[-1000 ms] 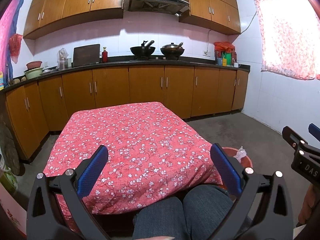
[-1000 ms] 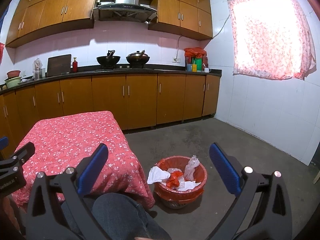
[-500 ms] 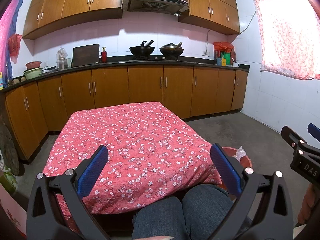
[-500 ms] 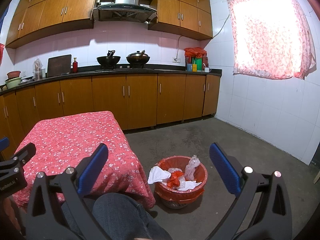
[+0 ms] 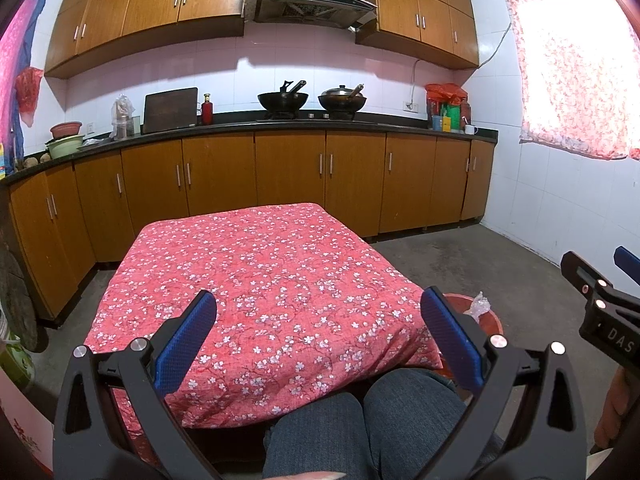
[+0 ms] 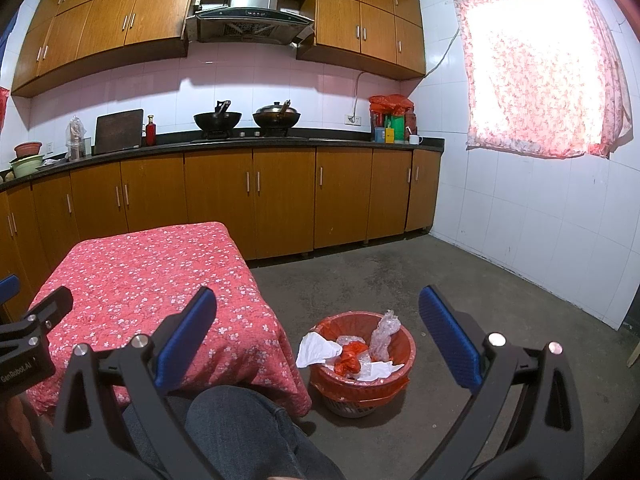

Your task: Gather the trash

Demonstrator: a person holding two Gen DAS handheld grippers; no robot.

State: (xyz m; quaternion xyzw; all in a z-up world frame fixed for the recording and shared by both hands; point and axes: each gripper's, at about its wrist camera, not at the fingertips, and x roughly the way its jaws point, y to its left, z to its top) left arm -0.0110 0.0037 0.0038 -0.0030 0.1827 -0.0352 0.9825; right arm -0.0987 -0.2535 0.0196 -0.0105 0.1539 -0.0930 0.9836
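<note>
Both claws hang level over the seated person's knees [image 5: 360, 428]: left claw [image 5: 320, 344] spread wide and carrying nothing, right claw [image 6: 318, 340] the same. The trash sits in the red-lined wastebasket [image 6: 404, 354] on the floor just beside the cloth-covered counter [image 5: 260, 280]: white paper [image 6: 314, 350], an orange scrap [image 6: 348, 362], crinkled clear plastic [image 6: 382, 330]. The counter top looks bare, so collection seems about finished. If anything remains, sweep both views low before reaching. Under the cloth is hidden, and the left view shows only a sliver of the basket.
</note>
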